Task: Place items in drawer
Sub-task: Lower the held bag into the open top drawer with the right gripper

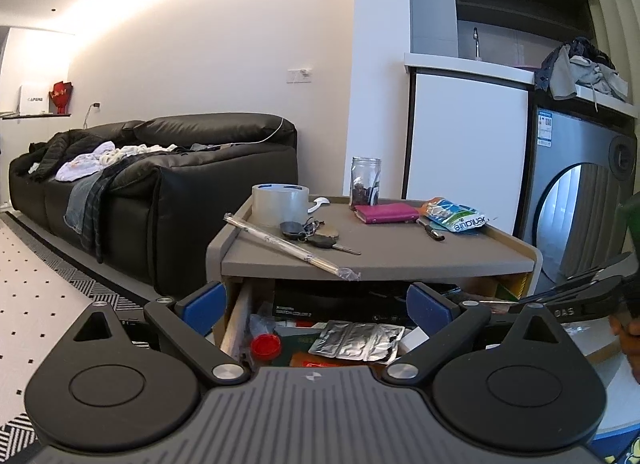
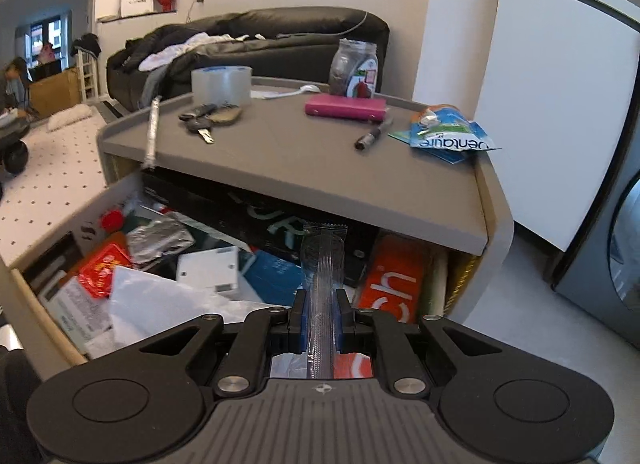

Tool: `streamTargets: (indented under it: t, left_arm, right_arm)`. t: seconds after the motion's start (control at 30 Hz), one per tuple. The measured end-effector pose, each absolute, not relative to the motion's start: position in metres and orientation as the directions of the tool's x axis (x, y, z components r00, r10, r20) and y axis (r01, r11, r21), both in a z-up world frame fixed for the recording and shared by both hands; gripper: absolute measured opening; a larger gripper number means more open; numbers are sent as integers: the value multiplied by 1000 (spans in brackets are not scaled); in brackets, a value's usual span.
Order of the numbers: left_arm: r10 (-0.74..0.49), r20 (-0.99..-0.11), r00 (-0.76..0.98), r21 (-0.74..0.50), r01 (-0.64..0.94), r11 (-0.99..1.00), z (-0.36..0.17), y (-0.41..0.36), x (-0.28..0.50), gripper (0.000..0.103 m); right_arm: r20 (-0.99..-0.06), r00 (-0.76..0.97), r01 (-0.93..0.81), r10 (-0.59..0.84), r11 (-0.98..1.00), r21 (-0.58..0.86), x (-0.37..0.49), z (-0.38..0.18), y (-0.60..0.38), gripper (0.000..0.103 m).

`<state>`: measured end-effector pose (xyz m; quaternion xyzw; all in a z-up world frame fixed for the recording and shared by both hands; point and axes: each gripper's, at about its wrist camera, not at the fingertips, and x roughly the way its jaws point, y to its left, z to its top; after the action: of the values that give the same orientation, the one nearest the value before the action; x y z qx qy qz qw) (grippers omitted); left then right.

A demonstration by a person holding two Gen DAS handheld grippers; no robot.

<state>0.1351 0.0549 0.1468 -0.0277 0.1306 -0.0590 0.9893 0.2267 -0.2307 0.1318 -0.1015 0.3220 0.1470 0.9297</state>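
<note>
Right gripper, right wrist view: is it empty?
No. The right gripper is shut on a clear wrapped stick, held above the open drawer.

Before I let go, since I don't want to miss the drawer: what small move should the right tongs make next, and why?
Probably lower a little and then open. The right tongs are shut on a clear wrapped packet that already hangs over the open, cluttered drawer, below the table top. The left tongs are open and empty, so nothing else needs releasing.
</note>
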Motion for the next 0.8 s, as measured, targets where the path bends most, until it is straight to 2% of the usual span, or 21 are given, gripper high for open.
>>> streamTargets:
  t: [0.57, 0.8]
  left_arm:
    - [-144, -256, 956, -52, 135, 989, 144, 41, 142, 101]
    - [-171, -207, 963, -66, 161, 985, 149, 41, 141, 103]
  right_arm:
    - [-703, 686, -355, 188, 930, -98, 233, 124, -238, 14]
    - [-735, 656, -366, 172, 924, -111, 235, 123, -239, 15]
